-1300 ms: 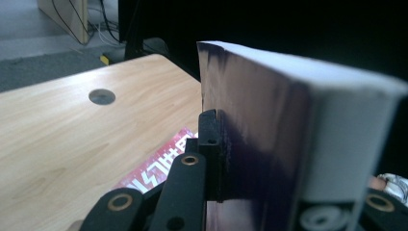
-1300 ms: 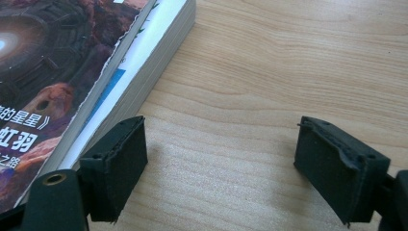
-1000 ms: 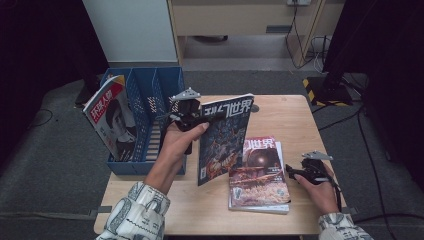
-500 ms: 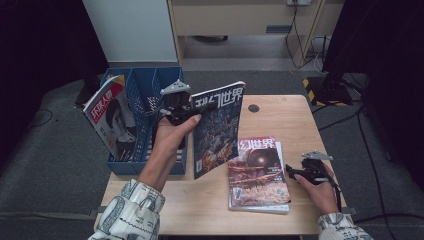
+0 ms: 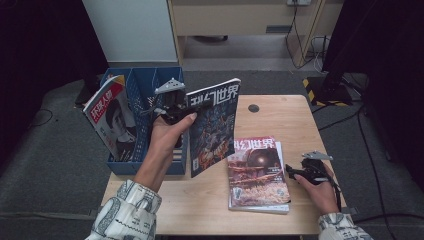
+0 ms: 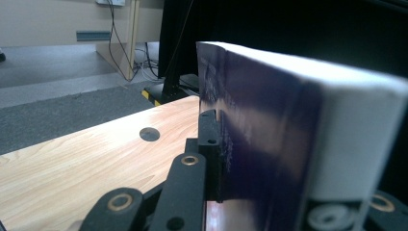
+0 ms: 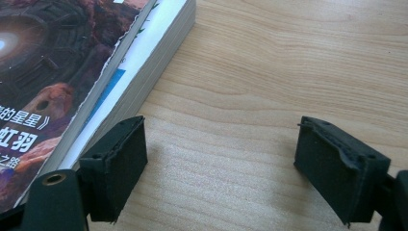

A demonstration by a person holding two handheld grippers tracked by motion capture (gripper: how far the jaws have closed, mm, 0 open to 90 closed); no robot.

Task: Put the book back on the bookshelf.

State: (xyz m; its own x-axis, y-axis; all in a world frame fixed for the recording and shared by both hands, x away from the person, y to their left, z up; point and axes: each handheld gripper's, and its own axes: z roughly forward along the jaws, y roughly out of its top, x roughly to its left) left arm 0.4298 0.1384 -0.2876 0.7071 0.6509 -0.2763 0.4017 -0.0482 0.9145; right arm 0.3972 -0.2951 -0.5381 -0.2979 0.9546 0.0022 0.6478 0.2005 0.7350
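- Above the table's [image 5: 280, 112] left half, the left gripper [image 5: 181, 107] is holding a dark-covered magazine [image 5: 212, 127] upright by its edge, fingers clamped on it, forearm reaching forward beside the blue plastic file rack [image 5: 142, 90].
- At the right edge, the right gripper [image 5: 295, 173] is resting low, fingers [image 7: 115, 166] standing wide with nothing between them, just beside the stack of red-covered magazines [image 5: 256, 170].

Left claw [image 5: 182, 111] grips a dark-covered magazine [image 5: 214, 127] by its upper left edge, holding it upright above the desk [image 5: 280, 112], beside a blue file rack [image 5: 150, 90] containing a red-titled magazine [image 5: 110, 117]. Right claw [image 5: 295, 173], jaws apart, rests beside a flat magazine stack [image 5: 256, 172].
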